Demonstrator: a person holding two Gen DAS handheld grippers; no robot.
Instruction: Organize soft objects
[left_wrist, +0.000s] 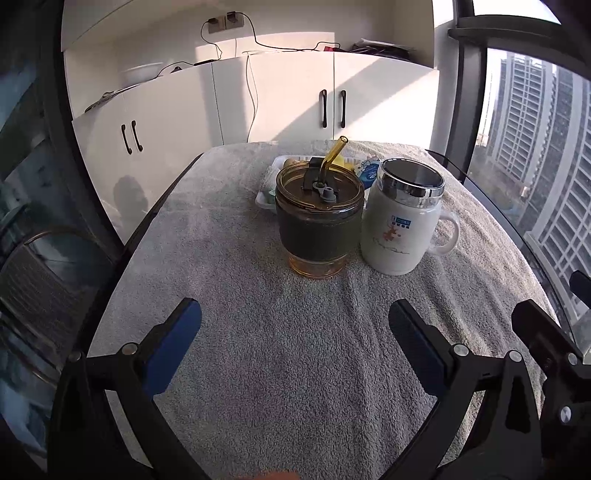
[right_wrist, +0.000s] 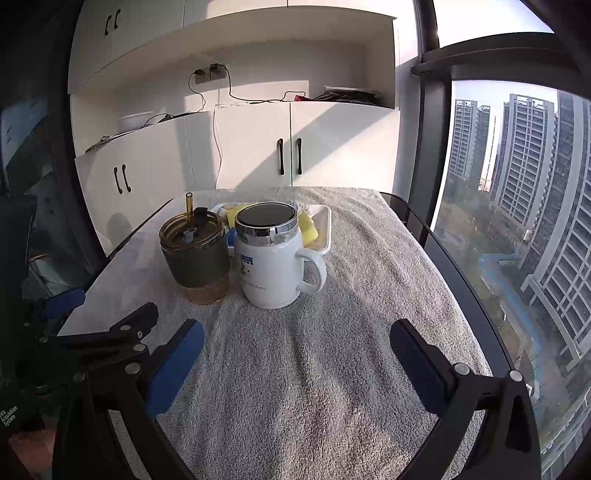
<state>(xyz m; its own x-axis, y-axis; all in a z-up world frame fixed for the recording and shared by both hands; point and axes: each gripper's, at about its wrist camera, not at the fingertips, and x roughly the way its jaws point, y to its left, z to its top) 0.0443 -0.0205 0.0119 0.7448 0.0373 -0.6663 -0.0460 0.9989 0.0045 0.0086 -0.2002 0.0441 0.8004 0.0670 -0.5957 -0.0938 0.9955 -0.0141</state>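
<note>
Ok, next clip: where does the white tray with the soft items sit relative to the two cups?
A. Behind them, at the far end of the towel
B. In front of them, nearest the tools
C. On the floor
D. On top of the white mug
A: the white tray lies behind the amber tumbler and the white mug, on the far part of the grey towel.

Table (right_wrist: 424, 236), dark-edged: grey towel (right_wrist: 314, 369) covering top. On towel, toward far edge: tumbler (right_wrist: 195, 254), mug (right_wrist: 273, 258), white tray (right_wrist: 321, 229) behind.
</note>
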